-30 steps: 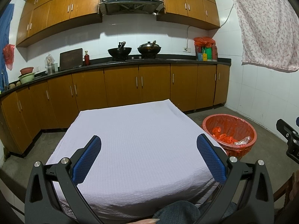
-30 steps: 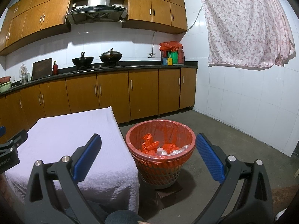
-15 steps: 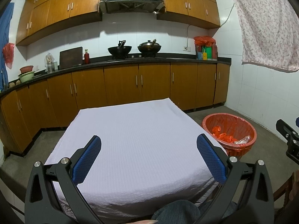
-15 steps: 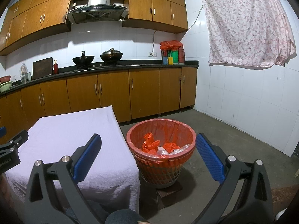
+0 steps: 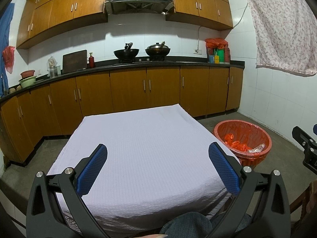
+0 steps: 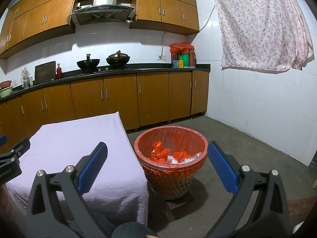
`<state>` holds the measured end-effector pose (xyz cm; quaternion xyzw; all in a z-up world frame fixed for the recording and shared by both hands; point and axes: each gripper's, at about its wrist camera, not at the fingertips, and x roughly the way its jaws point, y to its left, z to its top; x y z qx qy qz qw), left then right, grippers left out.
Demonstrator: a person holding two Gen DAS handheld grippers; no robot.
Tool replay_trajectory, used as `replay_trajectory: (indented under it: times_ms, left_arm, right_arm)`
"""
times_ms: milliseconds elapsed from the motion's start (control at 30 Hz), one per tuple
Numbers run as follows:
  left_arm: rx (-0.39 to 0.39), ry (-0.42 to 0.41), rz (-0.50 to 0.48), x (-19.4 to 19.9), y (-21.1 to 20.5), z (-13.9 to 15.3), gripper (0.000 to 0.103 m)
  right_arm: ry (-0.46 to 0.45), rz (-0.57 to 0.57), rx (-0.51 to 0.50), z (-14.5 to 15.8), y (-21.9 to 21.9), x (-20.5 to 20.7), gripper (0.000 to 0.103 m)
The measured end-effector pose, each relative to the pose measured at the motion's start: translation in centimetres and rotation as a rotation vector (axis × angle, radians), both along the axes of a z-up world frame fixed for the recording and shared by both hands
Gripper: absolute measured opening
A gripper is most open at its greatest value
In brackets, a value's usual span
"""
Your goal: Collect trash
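A mesh waste basket with an orange liner (image 6: 200, 138) stands on the floor right of the table; it also shows in the left wrist view (image 5: 265, 138). Inside lie crumpled orange bags (image 6: 160, 153) and clear plastic trash (image 6: 191, 156). My left gripper (image 5: 157, 161) is open and empty, held over the near part of the table covered in a pale lilac cloth (image 5: 138, 134). My right gripper (image 6: 156, 161) is open and empty, held in front of the basket. No loose trash shows on the cloth.
Brown kitchen cabinets (image 5: 126, 87) with a black counter run behind the table, with two woks (image 5: 126, 52) on the stove. A white tiled wall with a hanging floral cloth (image 6: 263, 25) stands at the right. The basket rests on a small dark block (image 6: 179, 203).
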<state>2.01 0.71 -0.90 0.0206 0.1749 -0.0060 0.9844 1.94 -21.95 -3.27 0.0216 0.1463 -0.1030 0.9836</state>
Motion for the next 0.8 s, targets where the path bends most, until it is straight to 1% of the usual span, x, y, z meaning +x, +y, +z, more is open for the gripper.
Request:
replay_trajectory:
  times_ms: [700, 800]
  left_arm:
    - [0.000, 0.003, 0.001, 0.00, -0.03, 0.10, 0.101]
    - [-0.003, 0.006, 0.001, -0.14, -0.13, -0.37, 0.101]
  right_arm:
    - [0.001, 0.000, 0.000, 0.06, 0.06, -0.01, 0.099]
    - [0.001, 0.001, 0.000, -0.04, 0.05, 0.06, 0.099]
